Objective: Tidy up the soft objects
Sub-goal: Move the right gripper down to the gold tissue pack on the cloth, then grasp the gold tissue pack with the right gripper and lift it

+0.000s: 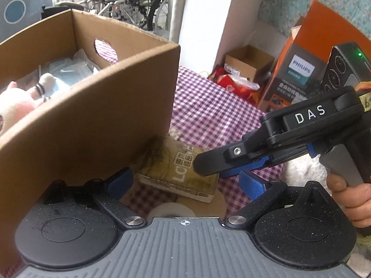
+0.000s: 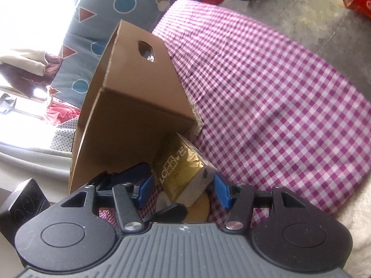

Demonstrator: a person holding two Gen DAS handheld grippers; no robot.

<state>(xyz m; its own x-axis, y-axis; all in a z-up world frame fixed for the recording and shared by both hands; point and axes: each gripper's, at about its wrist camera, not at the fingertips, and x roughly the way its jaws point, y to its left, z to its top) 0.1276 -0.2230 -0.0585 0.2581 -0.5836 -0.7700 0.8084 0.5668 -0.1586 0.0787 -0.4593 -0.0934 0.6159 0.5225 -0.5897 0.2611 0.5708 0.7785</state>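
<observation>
A gold tissue pack (image 1: 178,173) lies on the checked cloth against the corner of a cardboard box (image 1: 88,125). It also shows in the right wrist view (image 2: 183,173), between the open fingers of my right gripper (image 2: 183,190). My left gripper (image 1: 185,183) is open, its fingers wide on either side of the pack. My right gripper comes in from the right in the left wrist view (image 1: 208,169), its tips over the pack's right end. The box (image 2: 129,120) holds a pink plush toy (image 1: 16,106) and clear bags.
A tape roll (image 1: 176,208) lies just under the pack. A purple checked cloth (image 2: 266,88) covers the surface. An orange Philips box (image 1: 299,69), a small carton (image 1: 248,62) and red bags stand behind. A white fluffy thing (image 1: 306,171) lies at right.
</observation>
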